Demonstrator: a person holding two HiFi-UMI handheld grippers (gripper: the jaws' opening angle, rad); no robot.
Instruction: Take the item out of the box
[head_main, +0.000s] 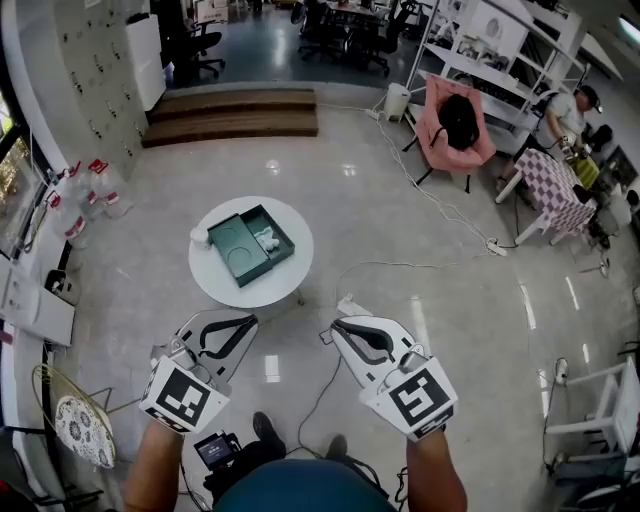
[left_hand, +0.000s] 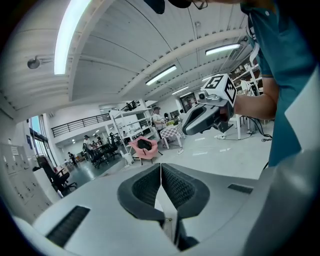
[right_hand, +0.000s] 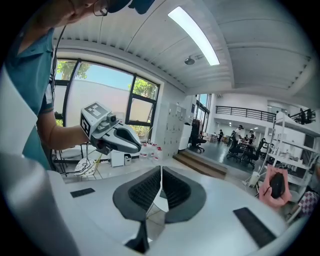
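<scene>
Head view looks steeply down on a pale glossy floor (head_main: 400, 200), where a round white table (head_main: 228, 285) stands in front of the person and serves as the landmark here. On top of the table lies a green box (head_main: 236, 250), open, with its two halves side by side. Well short of the table, on the person's side of it, both tools are held out at about the same height. The left gripper (head_main: 243, 322) and the right gripper (head_main: 343, 324) both point towards the table without reaching it. Left gripper view shows its two dark ribbed pads pressed together with nothing between them. Right gripper view shows the same, pads meeting along one line and empty. Smallest of all is the item (head_main: 267, 238), a white thing lying inside the right-hand half of the box on the table; its shape is too small to make out. A small white object (head_main: 199, 236) sits on the table just left of the box.

The task looks to be at its very start, in the approach, with nothing touched yet. The next move probably calls for stepping closer to the table, spreading the pads of one gripper, and lowering it over the item from above, perhaps steadying the box with the other.
</scene>
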